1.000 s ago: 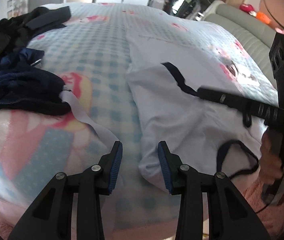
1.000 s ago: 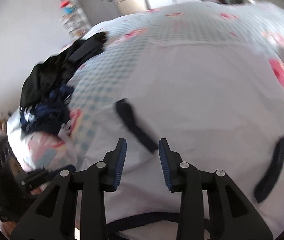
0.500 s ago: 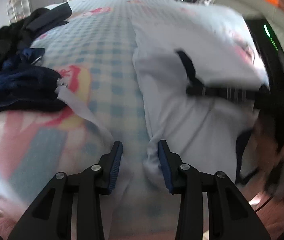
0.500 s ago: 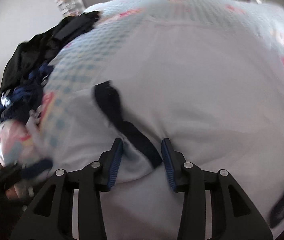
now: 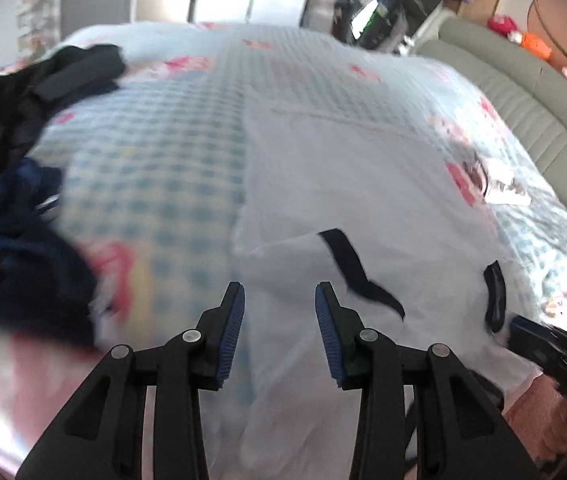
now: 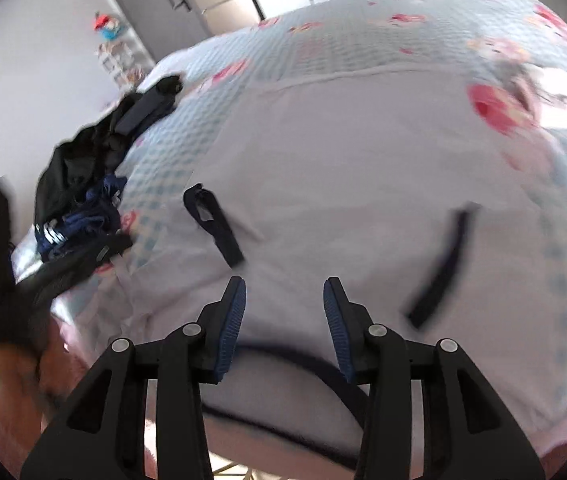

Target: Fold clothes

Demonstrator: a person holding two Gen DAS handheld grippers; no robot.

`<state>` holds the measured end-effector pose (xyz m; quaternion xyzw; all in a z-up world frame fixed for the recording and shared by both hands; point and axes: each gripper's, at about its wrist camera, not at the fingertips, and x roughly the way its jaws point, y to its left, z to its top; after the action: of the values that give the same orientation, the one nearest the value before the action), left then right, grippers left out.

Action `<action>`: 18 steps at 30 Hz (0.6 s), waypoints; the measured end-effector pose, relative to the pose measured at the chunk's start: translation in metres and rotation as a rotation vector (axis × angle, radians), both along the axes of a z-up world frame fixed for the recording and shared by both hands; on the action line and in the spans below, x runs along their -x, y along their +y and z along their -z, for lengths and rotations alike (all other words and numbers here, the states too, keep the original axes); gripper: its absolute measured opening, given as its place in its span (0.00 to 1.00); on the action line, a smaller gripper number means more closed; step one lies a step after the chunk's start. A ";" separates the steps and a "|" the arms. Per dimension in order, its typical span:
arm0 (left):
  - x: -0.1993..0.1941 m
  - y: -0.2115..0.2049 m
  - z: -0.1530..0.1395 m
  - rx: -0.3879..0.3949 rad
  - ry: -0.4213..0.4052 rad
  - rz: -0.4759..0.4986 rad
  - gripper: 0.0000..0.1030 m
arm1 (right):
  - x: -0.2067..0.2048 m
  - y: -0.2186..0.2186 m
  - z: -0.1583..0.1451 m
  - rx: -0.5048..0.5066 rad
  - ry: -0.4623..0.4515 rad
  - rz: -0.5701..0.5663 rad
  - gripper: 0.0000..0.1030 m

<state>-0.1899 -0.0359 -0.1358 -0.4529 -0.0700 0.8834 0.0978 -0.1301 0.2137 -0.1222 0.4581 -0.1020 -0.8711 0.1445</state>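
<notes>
A white T-shirt [image 5: 363,208] with navy trim lies flat on the checked bedcover [image 5: 155,152]. Its left sleeve is folded inward, its navy cuff [image 5: 355,272] just ahead and right of my left gripper [image 5: 279,304]. That gripper hovers open over the shirt's left edge with nothing pinched. In the right wrist view the shirt [image 6: 363,152] fills the middle. My right gripper [image 6: 284,300] hangs open above the shirt near the navy collar [image 6: 283,356]. One navy cuff [image 6: 213,224] sits ahead-left of it and the other cuff [image 6: 439,264] to the right.
A heap of dark blue and black clothes [image 5: 15,208] sits on the bed's left side, also in the right wrist view as the dark pile [image 6: 83,184]. A grey padded headboard [image 5: 531,112] runs along the right. Cupboards and clutter stand beyond the bed.
Both grippers have pulled back toward the shirt's near end. The left cuff, between the right jaws half a second ago, now lies free ahead of them. The right gripper has left the sleeve.
</notes>
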 end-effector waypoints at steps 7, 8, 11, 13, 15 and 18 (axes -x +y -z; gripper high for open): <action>0.015 0.037 0.038 0.124 -0.104 0.003 0.38 | -0.023 0.062 0.023 -0.117 -0.021 0.146 0.45; 0.011 0.040 0.036 0.140 -0.088 -0.008 0.38 | -0.023 0.069 0.030 -0.103 -0.039 0.163 0.45; -0.025 0.030 0.013 0.094 -0.025 -0.082 0.38 | -0.031 0.088 0.044 -0.001 -0.043 0.211 0.45; -0.052 0.021 0.004 0.074 0.008 -0.128 0.38 | -0.037 0.099 0.044 0.100 -0.007 0.247 0.45; -0.079 0.011 0.001 0.064 0.029 -0.167 0.38 | -0.040 0.108 0.041 0.116 0.021 0.277 0.45; -0.100 0.000 0.020 0.060 -0.045 -0.164 0.38 | -0.037 0.107 0.049 0.041 -0.001 0.271 0.45</action>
<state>-0.0897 -0.0355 -0.1560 -0.4679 -0.0825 0.8799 0.0099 -0.0928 0.3207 -0.1710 0.4374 -0.1807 -0.8803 0.0345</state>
